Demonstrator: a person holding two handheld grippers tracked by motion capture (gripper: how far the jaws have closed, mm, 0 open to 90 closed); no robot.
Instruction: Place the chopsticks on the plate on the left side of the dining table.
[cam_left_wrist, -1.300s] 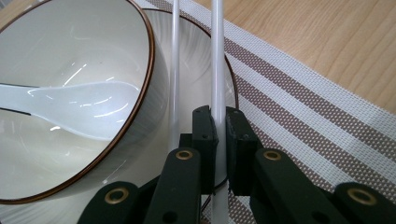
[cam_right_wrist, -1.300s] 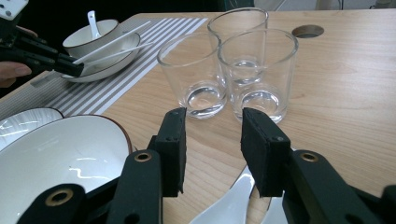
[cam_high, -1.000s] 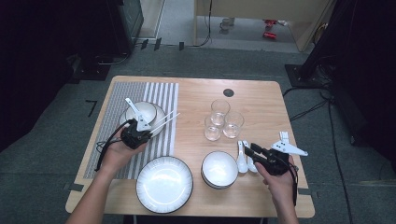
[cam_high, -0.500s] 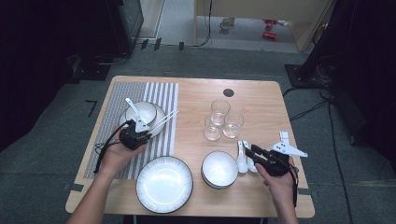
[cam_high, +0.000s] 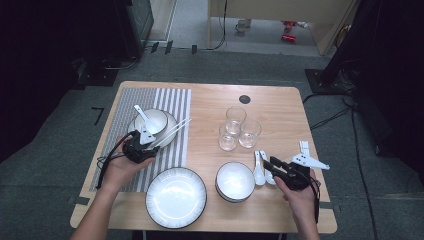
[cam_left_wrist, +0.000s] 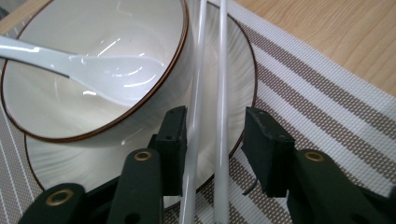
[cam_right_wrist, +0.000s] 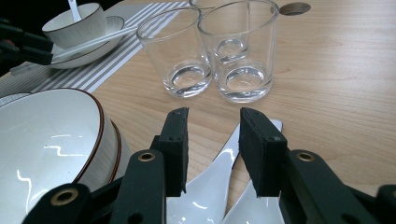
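A pair of white chopsticks lies across the rim of a white plate, beside a brown-rimmed bowl holding a white spoon. My left gripper is open with both chopsticks between its jaws; the left pad is at one stick and the right pad stands apart. In the high view this left gripper sits on the striped placemat. My right gripper is open just above two white spoons lying on the wood, right of the stacked bowls.
Three clear glasses stand in a cluster at the table's middle, just beyond the right gripper's jaws. A large white plate lies at the front edge. A small dark round hole marks the far side of the tabletop.
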